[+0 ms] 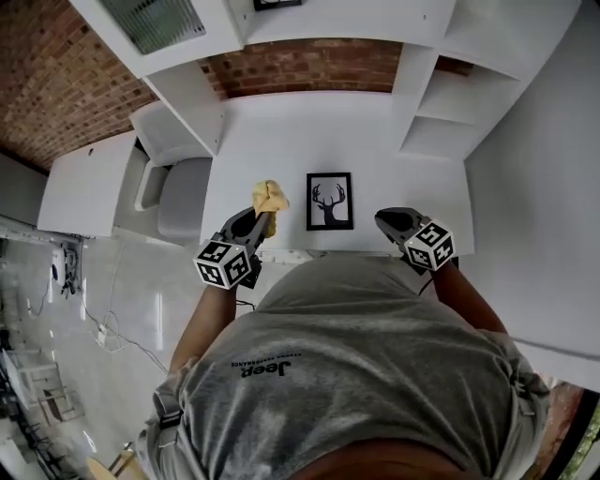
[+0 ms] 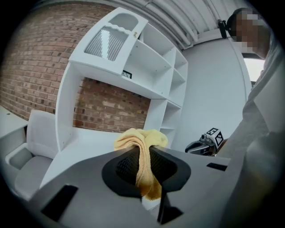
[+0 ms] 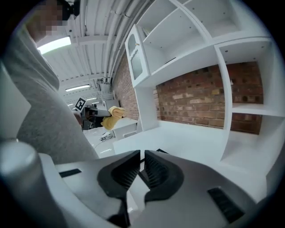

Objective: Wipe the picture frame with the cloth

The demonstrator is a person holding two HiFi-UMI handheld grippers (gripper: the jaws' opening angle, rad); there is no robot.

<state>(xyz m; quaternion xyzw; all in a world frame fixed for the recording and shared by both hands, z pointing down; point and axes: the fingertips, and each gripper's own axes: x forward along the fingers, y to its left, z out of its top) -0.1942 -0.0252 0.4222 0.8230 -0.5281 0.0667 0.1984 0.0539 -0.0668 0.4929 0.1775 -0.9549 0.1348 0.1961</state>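
A black picture frame [image 1: 329,201] with a deer print lies flat near the front edge of the white desk [image 1: 309,141]. My left gripper [image 1: 262,218] is just left of the frame, shut on a yellow cloth [image 1: 270,198] that bunches up past its tips. In the left gripper view the cloth [image 2: 143,156] hangs pinched between the jaws. My right gripper [image 1: 382,220] hovers at the frame's right, shut with nothing between its jaws [image 3: 141,171]. A dark corner of the frame shows just beyond them. The right gripper view also catches the left gripper with the cloth [image 3: 112,116] at far left.
White shelving [image 1: 450,84] rises at the desk's right and a cabinet [image 1: 150,28] hangs above on the left against a brick wall [image 1: 300,64]. A light grey chair [image 1: 178,192] stands left of the desk. The person's torso in a grey shirt [image 1: 347,366] fills the near side.
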